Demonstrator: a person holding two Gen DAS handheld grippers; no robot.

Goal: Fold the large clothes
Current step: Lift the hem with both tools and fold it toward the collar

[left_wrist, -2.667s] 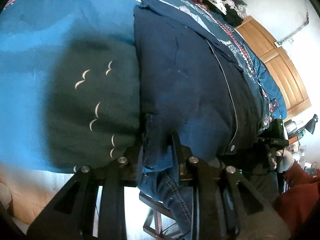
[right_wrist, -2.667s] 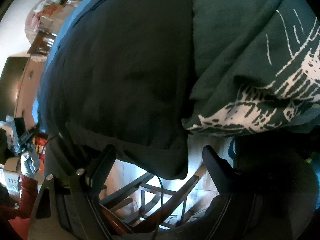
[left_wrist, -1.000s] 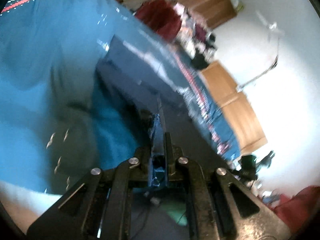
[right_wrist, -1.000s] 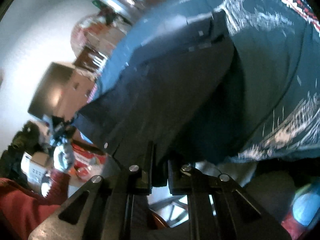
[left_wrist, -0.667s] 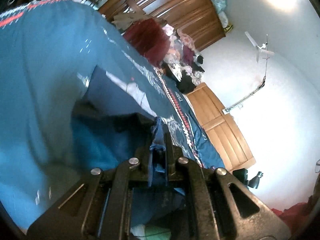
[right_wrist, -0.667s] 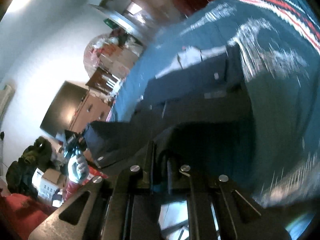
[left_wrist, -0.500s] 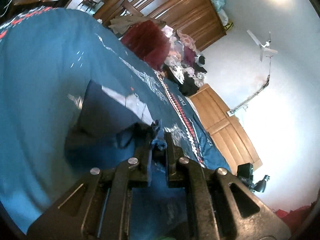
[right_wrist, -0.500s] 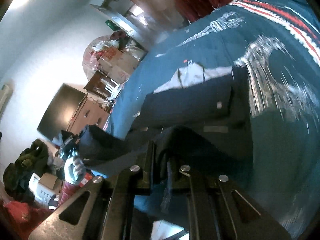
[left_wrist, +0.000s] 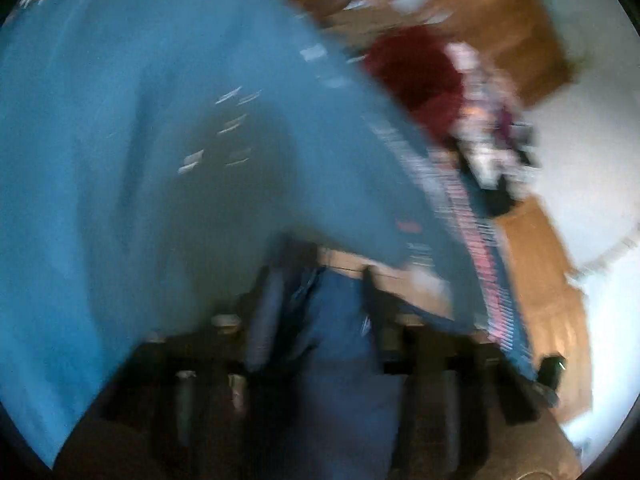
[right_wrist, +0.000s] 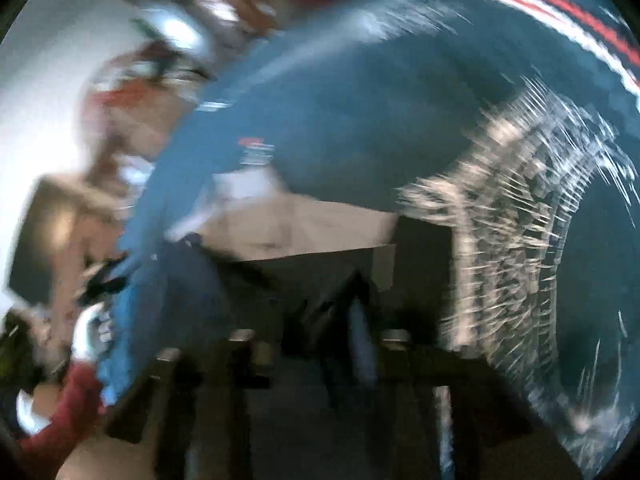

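- Now both views were badly smeared by motion, where half a second ago they were fairly sharp.
- On the left wrist view, the left gripper (left_wrist: 320, 288) had its fingers (left_wrist: 266, 320) spread clearly wider than before, when they were pinched together on a fold of cloth.
- Blue cloth of the dark garment (left_wrist: 340, 340) lay in the gap between them; whether it touched either finger could not be told through the blur.
- The garment's raised flap, standing ahead of the left gripper half a second ago, was no longer up; only a pale strip showed just past the fingertips.
- The blue bedspread (left_wrist: 120, 160) filled most of that view, with a red heap (left_wrist: 416, 76) and a wooden wardrobe (left_wrist: 480, 8) behind it.
- On the right wrist view, the right gripper (right_wrist: 324, 312) also stood wider apart than before, with dark cloth in the gap and no sure grip visible.
- The garment (right_wrist: 320, 272) lay low on the bedspread (right_wrist: 360, 100) right in front of the fingers, its pale lining (right_wrist: 304, 228) turned up.
- A gloved hand (right_wrist: 92, 332) with a red sleeve (right_wrist: 68, 412) remained at the left edge.
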